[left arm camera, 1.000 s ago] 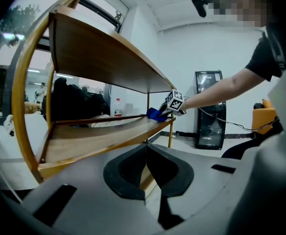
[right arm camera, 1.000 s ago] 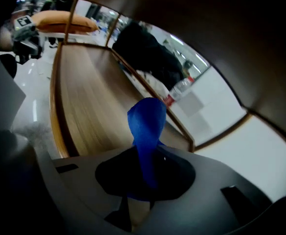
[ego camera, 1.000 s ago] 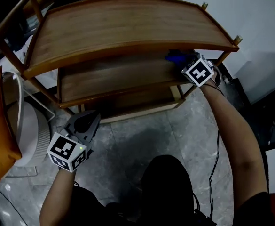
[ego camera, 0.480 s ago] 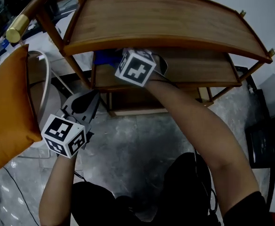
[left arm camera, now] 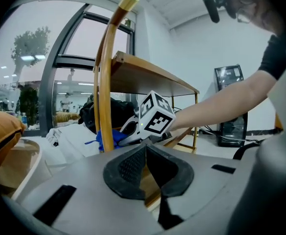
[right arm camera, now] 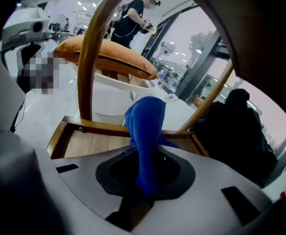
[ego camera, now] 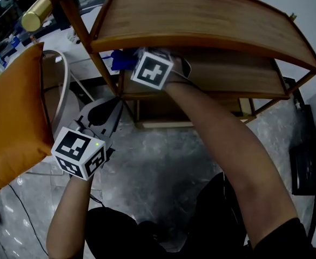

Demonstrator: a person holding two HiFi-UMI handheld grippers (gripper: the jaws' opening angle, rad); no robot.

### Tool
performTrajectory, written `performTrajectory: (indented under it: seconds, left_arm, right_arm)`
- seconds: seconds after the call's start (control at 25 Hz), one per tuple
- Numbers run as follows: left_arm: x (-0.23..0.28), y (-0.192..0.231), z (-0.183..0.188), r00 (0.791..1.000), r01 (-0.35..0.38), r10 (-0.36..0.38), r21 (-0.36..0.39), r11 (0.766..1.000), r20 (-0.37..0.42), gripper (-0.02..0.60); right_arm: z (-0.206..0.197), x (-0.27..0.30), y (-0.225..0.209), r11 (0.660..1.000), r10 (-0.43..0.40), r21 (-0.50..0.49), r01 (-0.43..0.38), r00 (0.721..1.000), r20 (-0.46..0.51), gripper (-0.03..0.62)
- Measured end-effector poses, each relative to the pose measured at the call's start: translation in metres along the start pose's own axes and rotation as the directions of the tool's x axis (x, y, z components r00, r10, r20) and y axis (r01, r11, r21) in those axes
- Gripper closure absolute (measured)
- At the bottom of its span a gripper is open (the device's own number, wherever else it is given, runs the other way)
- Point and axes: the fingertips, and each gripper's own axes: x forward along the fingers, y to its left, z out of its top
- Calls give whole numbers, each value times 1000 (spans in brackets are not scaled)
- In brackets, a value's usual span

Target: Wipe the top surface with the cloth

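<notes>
Looking down from the head view, the brown wooden shelf stand point(ego camera: 105, 74) has a wide curved top board point(ego camera: 201, 20), and that board is bare. The right gripper point(ego camera: 136, 59) is tucked under the board's left end, above the middle shelf point(ego camera: 228, 74). A bit of the blue fuzzy cloth point(ego camera: 122, 60) pokes out beside its marker cube.

The head view does not show that gripper's jaws, but the right gripper view does. They are squeezed on the cloth, which sticks up between them like a soft tongue. Below it lies a corner of the middle shelf with its raised rim; I cannot tell if the cloth touches the wood. This view also shows an orange cushion point(right arm camera: 108, 58) and a black bag point(right arm camera: 235, 126) past the stand.

The left gripper point(ego camera: 101, 116) hangs low over the grey stone floor point(ego camera: 163, 161), near the stand's left leg but apart from it. The left gripper view shows its jaws pressed together with nothing between them.

That view sees the stand from the side. The bent wooden post with a gold cap point(left arm camera: 106, 82) stands close in front; the cloth is just behind it, under the top board.

Above the top board there is open room. Under it the space is tight; the post and the rim are close to the right gripper.
</notes>
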Motion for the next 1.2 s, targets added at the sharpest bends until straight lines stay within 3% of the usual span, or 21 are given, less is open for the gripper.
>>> performTrajectory:
  seconds: [0.36, 0.64, 1.0, 1.2]
  left_arm:
    - [38, -34, -7, 996, 84, -84, 19, 996, -22, 569]
    - [71, -92, -14, 975, 218, -215, 75, 973, -49, 569]
    - [97, -126, -13, 960, 280, -277, 68, 958, -49, 569]
    - [112, -142, -3, 952, 306, -304, 75, 949, -33, 569]
  right_arm:
    - [-68, -33, -22, 997, -23, 69, 31, 993, -113, 533]
    - [-139, -74, -42, 989, -72, 111, 96, 976, -206, 533]
    - [-225, -135, -68, 973, -97, 165, 163, 932, -349, 533]
    - [-277, -175, -91, 961, -163, 133, 241, 888, -429, 534]
